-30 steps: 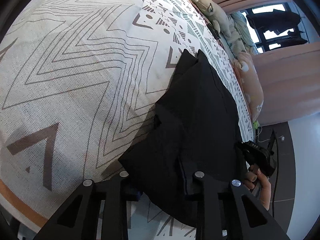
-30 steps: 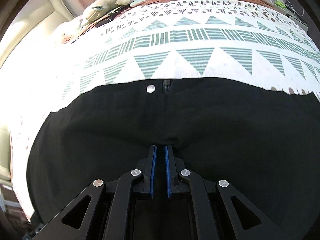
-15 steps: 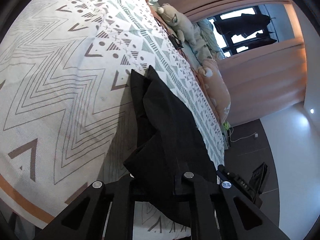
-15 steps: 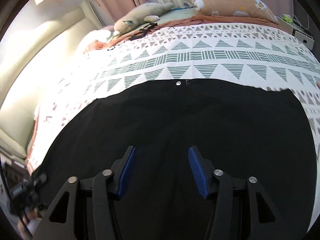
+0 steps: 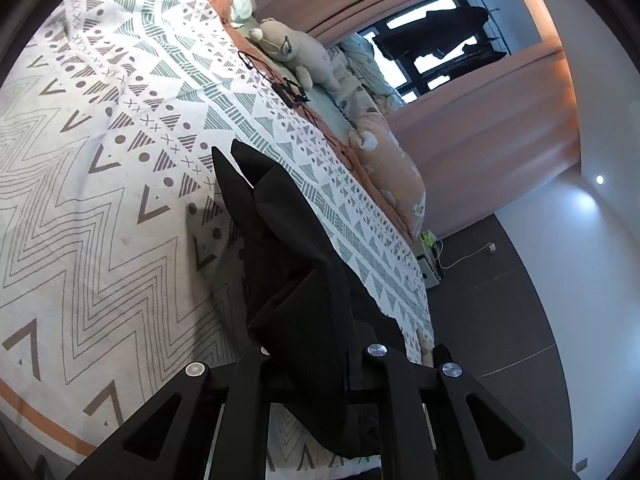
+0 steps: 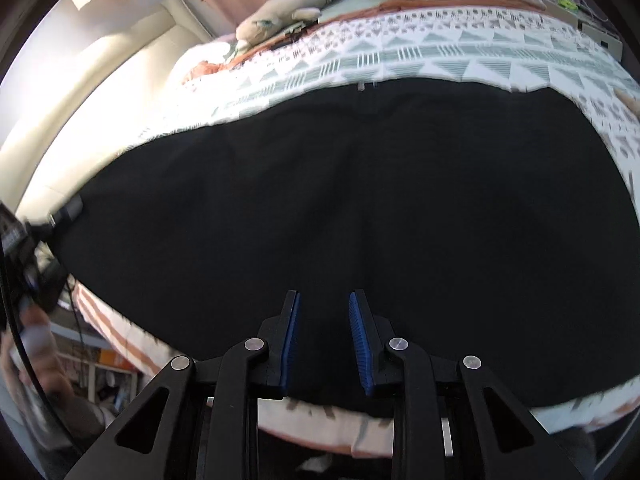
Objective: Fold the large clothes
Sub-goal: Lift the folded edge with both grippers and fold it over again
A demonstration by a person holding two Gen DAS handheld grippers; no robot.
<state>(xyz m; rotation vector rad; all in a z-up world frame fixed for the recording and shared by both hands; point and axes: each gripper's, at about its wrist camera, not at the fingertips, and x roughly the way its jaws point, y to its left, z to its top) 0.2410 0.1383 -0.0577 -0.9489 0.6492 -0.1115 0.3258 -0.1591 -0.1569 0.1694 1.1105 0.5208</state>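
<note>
A large black garment (image 5: 288,248) with a metal waist button (image 6: 361,86) lies across the patterned bedspread (image 5: 100,200). My left gripper (image 5: 312,360) is shut on one bunched end of it and holds that end up off the bed, so the cloth hangs in folds. In the right wrist view the garment (image 6: 360,180) spreads flat and wide. My right gripper (image 6: 323,304) hovers over its near edge. Its blue pads (image 6: 290,336) stand apart and are closing, with no cloth pinched between them.
A grey plush toy (image 5: 296,52), a peach pillow (image 5: 396,176) and a black cable (image 5: 288,92) lie along the bed's far side. Pink curtains and a window stand behind. Dark floor (image 5: 500,300) borders the bed. A person's hand (image 6: 36,344) holds the other gripper at left.
My left gripper has risen, lifting the garment's end off the bed. My right gripper let go near the waistband, drew back toward the near edge, opened wide, then narrowed.
</note>
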